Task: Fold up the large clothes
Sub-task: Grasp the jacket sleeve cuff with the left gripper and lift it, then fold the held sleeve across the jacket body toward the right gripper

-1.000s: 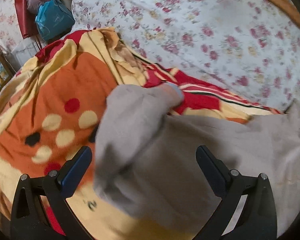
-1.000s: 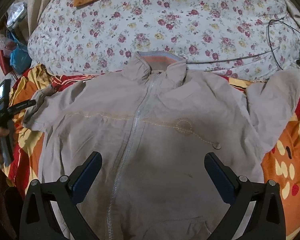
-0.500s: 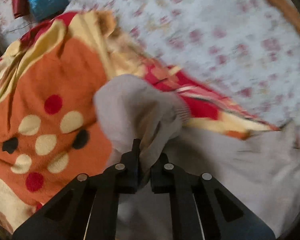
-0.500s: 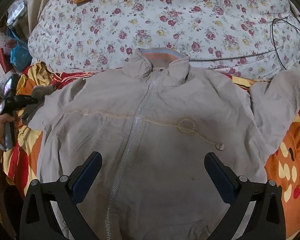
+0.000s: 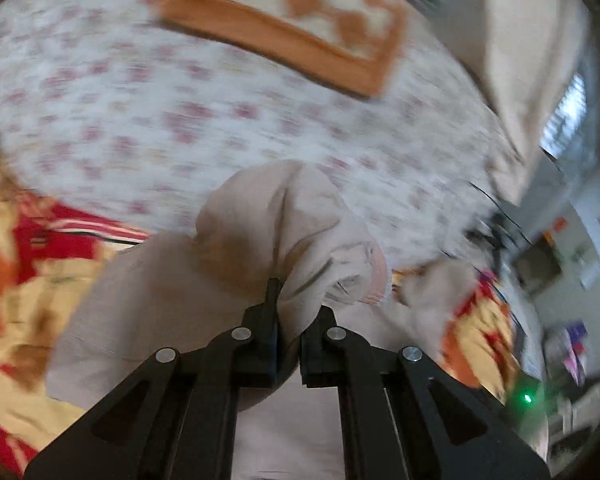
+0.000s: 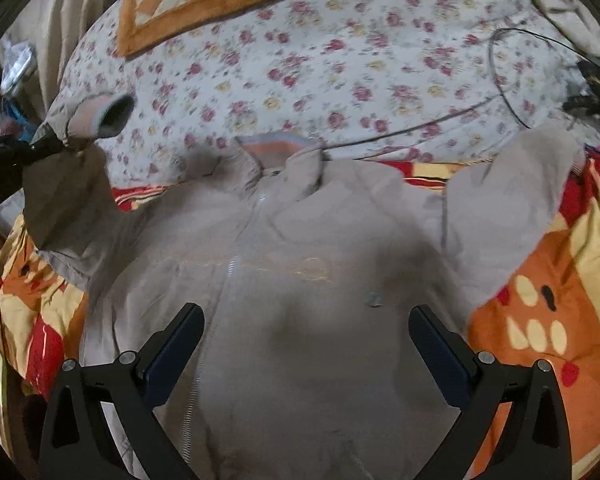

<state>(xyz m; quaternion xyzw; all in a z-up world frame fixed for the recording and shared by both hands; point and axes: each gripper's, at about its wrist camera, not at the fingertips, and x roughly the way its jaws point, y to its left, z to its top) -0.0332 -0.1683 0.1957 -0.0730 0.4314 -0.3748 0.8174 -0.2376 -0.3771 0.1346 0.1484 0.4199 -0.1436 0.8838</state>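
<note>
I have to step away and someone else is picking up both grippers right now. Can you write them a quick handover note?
Left gripper: jaws shut on the jacket's left sleeve near the cuff, lifted off the blanket.
Right gripper: jaws open, empty, hovering over the jacket front.
The jacket lies zipped, face up, collar toward the floral quilt; the other sleeve is spread to the right.
Done: sleeve gripped and raised. No fold is laid yet.
Left: probably bring this sleeve across the chest, then the other sleeve, then fold the body.
</note>
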